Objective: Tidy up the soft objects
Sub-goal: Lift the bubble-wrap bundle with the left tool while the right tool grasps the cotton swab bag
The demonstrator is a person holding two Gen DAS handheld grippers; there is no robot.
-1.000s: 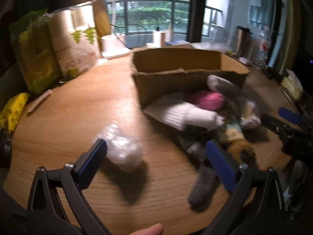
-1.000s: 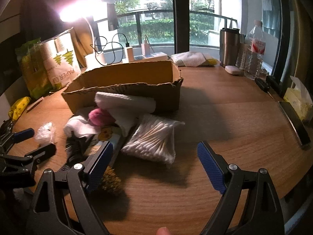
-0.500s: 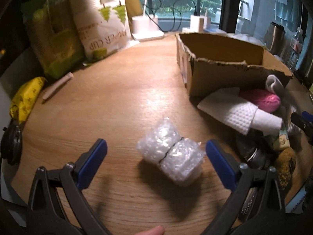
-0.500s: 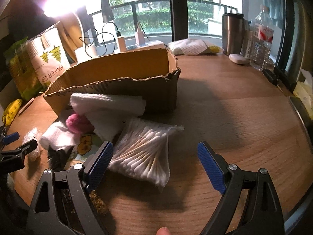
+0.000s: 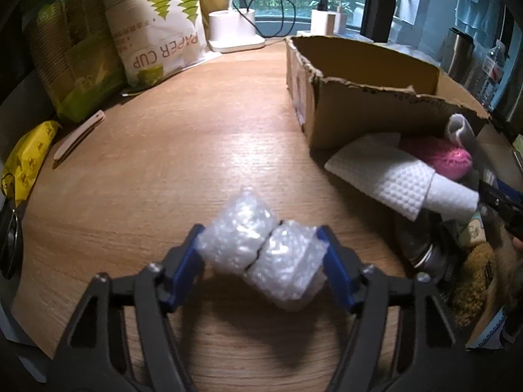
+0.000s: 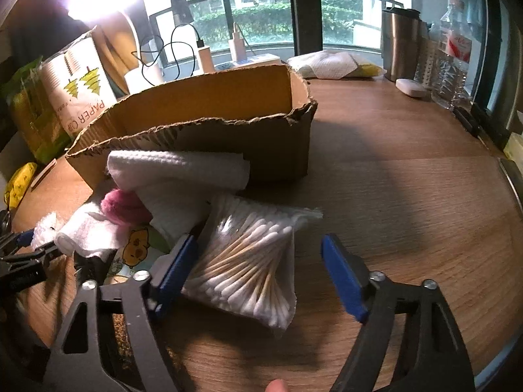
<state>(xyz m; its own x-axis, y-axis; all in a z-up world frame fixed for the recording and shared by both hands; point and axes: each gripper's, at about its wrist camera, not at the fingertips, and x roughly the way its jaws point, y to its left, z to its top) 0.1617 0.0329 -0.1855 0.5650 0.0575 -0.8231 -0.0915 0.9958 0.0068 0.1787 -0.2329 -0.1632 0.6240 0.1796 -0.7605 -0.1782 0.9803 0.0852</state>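
A bundle of clear bubble wrap point(image 5: 261, 251) lies on the wooden table, and my left gripper point(image 5: 259, 232) is closing on it, both blue pads touching its ends. A clear bag of cotton swabs point(image 6: 248, 258) lies between the closing jaws of my right gripper point(image 6: 260, 240). The left pad touches the bag; the right pad stands apart from it. Behind stands an open cardboard box point(image 6: 209, 137). Against its front wall lie folded white towels point(image 6: 176, 170) and a pink knitted ball point(image 6: 122, 204). The left gripper shows at the left edge of the right wrist view.
Paper cup packs point(image 5: 160, 32) and a green packet stand at the back left, with a wooden stick point(image 5: 78, 137) and a yellow bag point(image 5: 26, 160) nearby. A steel tumbler point(image 6: 400, 42) and water bottle point(image 6: 454, 49) stand back right. Dark clutter lies beside the towels.
My left gripper swung left and down onto the bubble wrap and its jaws narrowed onto it. My right gripper came down around the cotton swab bag and its jaws narrowed.
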